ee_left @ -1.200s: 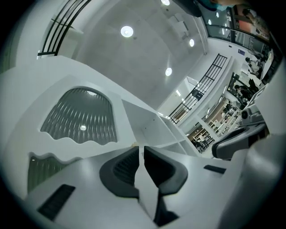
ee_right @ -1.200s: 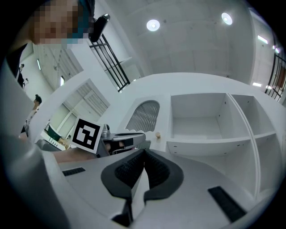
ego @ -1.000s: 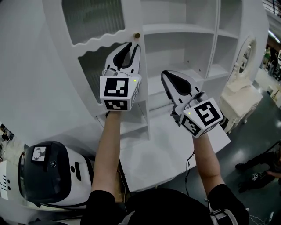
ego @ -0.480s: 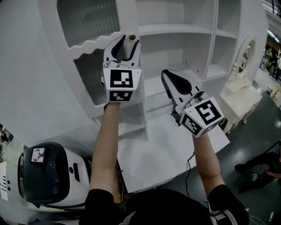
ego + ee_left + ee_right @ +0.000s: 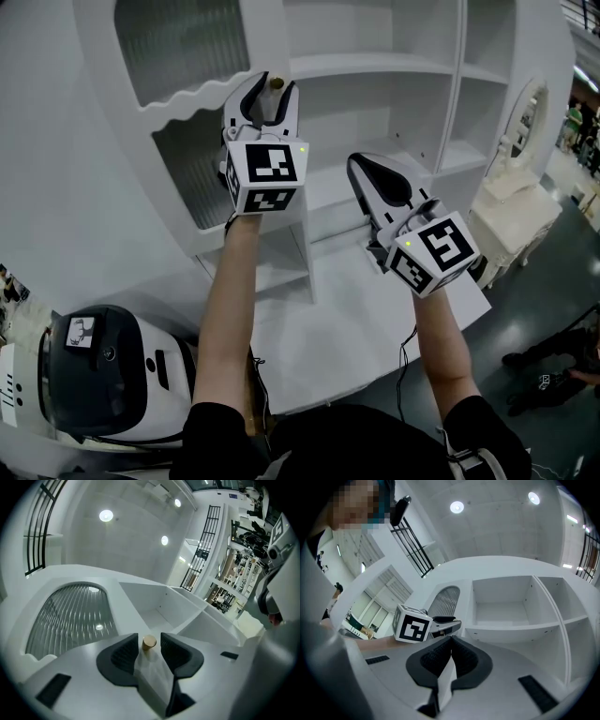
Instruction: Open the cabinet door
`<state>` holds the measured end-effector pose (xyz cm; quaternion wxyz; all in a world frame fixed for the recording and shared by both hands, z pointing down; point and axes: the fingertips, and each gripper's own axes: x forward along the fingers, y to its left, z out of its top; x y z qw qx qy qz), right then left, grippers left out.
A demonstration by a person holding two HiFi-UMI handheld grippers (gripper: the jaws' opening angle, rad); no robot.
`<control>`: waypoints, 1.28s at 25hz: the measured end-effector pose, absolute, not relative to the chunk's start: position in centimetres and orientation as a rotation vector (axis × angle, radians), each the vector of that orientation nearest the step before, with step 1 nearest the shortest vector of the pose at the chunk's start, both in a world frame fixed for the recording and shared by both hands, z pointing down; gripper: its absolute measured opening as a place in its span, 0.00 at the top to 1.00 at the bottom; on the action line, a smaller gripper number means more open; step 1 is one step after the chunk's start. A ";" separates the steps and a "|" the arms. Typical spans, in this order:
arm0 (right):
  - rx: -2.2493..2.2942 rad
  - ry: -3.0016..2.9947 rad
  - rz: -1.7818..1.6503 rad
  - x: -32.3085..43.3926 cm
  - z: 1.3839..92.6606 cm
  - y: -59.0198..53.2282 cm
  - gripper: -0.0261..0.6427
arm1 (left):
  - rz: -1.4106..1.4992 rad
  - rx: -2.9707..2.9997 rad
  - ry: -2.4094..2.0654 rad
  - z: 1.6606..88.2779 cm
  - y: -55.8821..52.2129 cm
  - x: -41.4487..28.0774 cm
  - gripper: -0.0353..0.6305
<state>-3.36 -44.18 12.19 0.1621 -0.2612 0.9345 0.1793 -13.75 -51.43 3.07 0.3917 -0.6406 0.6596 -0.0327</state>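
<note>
- The head view looks steeply down from above the person's forearms (image 5: 225, 309), with the white cabinet (image 5: 375, 64) close ahead.
- The left gripper view rides low behind its jaws, tilted up, very near the cabinet's ribbed door panel (image 5: 70, 616).
- The right gripper view, likewise tilted up, faces the open shelves (image 5: 511, 602) from slightly farther back.
- All three views share that panel and the shelves.

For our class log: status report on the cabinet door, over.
Left gripper jaws opening, knob between, ungripped. Right gripper shut, empty. Cabinet door open. No obstruction.
</note>
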 end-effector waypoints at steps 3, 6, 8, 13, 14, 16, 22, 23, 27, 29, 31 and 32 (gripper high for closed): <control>-0.746 2.668 0.508 -3.3 12.3 -44.5 0.94 | -0.094 -1.605 1.685 3.2 -51.8 -13.8 0.75; -0.753 2.672 0.497 -3.1 12.5 -44.7 0.94 | -0.085 -1.588 1.696 3.1 -51.6 -13.9 0.80; -0.759 2.676 0.486 -2.9 12.7 -44.8 0.94 | -0.092 -1.584 1.696 3.0 -51.5 -13.9 0.81; -0.742 2.686 0.487 -3.1 13.0 -44.9 0.94 | -0.109 -1.586 1.695 3.1 -51.6 -13.9 0.81; -0.740 2.689 0.491 -3.1 13.1 -45.0 0.94 | -0.112 -1.586 1.696 3.0 -51.6 -13.9 0.81; -0.737 2.694 0.489 -3.0 13.4 -45.0 0.94 | -0.111 -1.584 1.697 3.1 -51.4 -13.8 0.81; -0.741 2.706 0.471 -2.5 13.3 -45.0 0.94 | -0.016 -1.631 1.689 2.8 -50.0 -13.2 0.82; -0.737 2.709 0.472 -2.5 13.3 -44.9 0.94 | -0.001 -1.636 1.691 2.7 -49.7 -13.1 0.82; -0.710 2.720 0.480 -2.2 13.4 -44.8 0.94 | 0.048 -1.653 1.689 2.6 -48.7 -12.5 0.82; -0.703 2.725 0.474 -2.1 13.4 -44.8 0.94 | 0.073 -1.665 1.685 2.6 -48.0 -12.1 0.82; -0.702 2.728 0.467 -2.1 13.4 -44.5 0.94 | 0.093 -1.675 1.678 2.8 -47.1 -11.9 0.82; -0.702 2.725 0.465 -2.2 13.5 -44.2 0.94 | 0.100 -1.677 1.674 2.9 -46.6 -11.9 0.82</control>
